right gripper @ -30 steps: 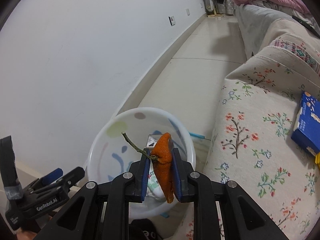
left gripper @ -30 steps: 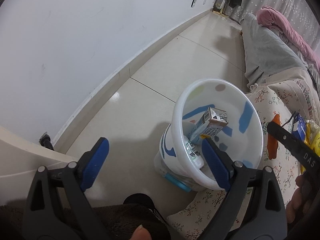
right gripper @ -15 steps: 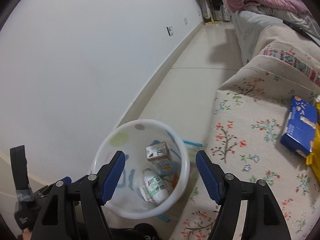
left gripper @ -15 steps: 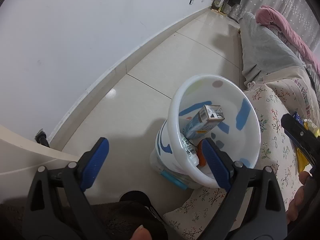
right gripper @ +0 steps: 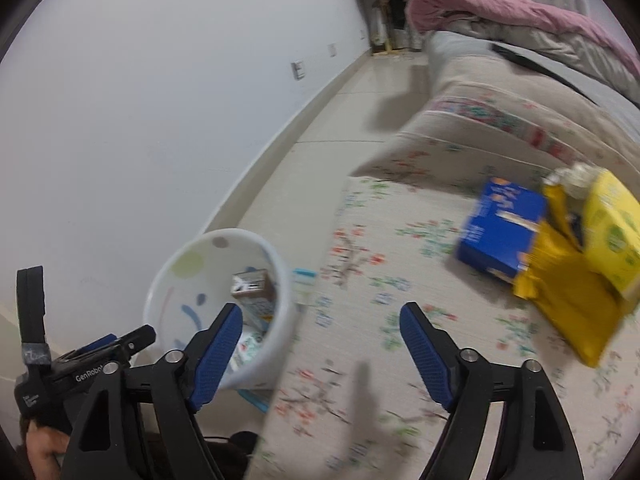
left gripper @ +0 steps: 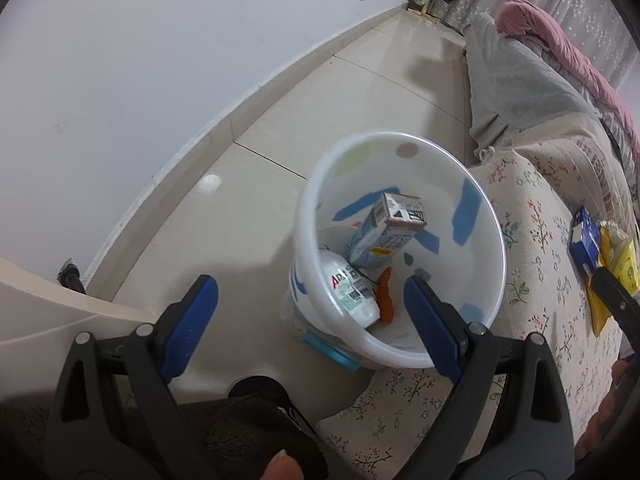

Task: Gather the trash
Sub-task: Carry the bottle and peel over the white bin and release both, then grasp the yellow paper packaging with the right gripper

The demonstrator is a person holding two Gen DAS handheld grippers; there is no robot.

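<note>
A white bin point(left gripper: 400, 136) with coloured patches stands on the floor against the flowered sofa point(left gripper: 536, 280). Inside it lie a drink carton point(left gripper: 384, 232), a white bottle point(left gripper: 352, 292) and an orange peel point(left gripper: 386, 296). My left gripper point(left gripper: 310, 286) hangs open above the bin's near rim, gripping nothing. My right gripper point(right gripper: 320, 312) is over the sofa seat just right of the bin point(right gripper: 168, 280); its jaws are opening with nothing between them. Farther right on the seat lie a blue box point(right gripper: 500, 228), a yellow bag point(right gripper: 568, 300) and a yellow carton point(right gripper: 612, 232).
A white wall point(left gripper: 160, 60) and skirting run along the left of the tiled floor point(left gripper: 320, 120). Grey and pink bedding point(right gripper: 520, 12) is piled at the sofa's far end. A light blue strip point(right gripper: 304, 280) lies beside the bin. A dark shoe point(left gripper: 256, 392) sits below the left gripper.
My right gripper has opened and let go of the orange peel, which now lies in the bin. It has then swung right, over the sofa seat. My left gripper has hardly moved.
</note>
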